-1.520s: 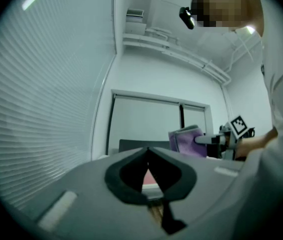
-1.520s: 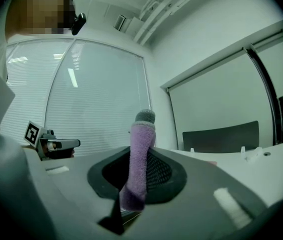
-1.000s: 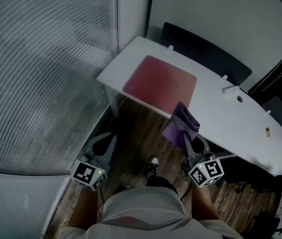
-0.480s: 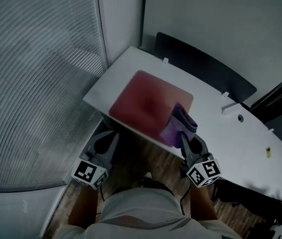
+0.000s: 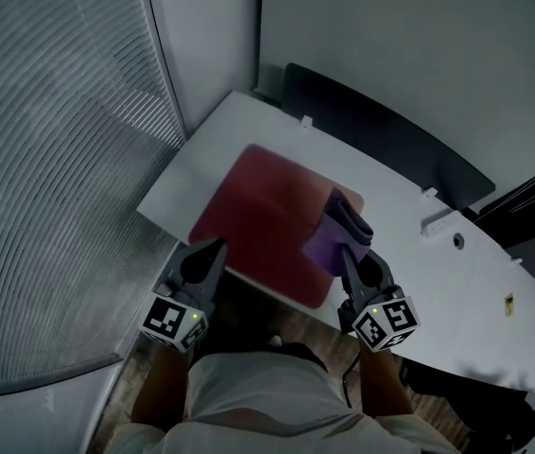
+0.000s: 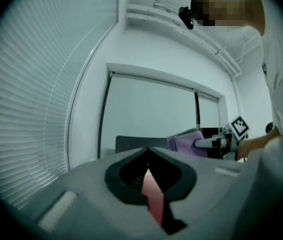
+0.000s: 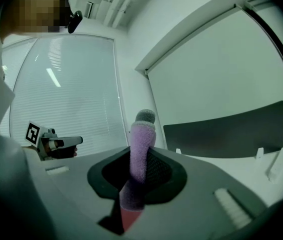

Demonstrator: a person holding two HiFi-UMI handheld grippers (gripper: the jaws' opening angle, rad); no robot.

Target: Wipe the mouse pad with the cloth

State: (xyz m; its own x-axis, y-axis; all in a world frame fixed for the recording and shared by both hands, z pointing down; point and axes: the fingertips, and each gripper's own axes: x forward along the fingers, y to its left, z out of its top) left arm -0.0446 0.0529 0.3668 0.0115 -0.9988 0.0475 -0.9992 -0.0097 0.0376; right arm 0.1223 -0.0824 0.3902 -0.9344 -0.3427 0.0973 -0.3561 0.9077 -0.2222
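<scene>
A smooth white desk (image 5: 409, 244) carries a flat, dark red mouse pad (image 5: 258, 211), rectangular with rounded corners. Over the pad's right side is a folded, fuzzy purple cloth (image 5: 328, 238), pinched between the right gripper's (image 5: 348, 256) closed jaws. The left gripper (image 5: 214, 251) has its jaws together on nothing, at the pad's near edge.

Dim, bluish pics w/ fisheye warp + dark vignette at edges; close foreground soft.
</scene>
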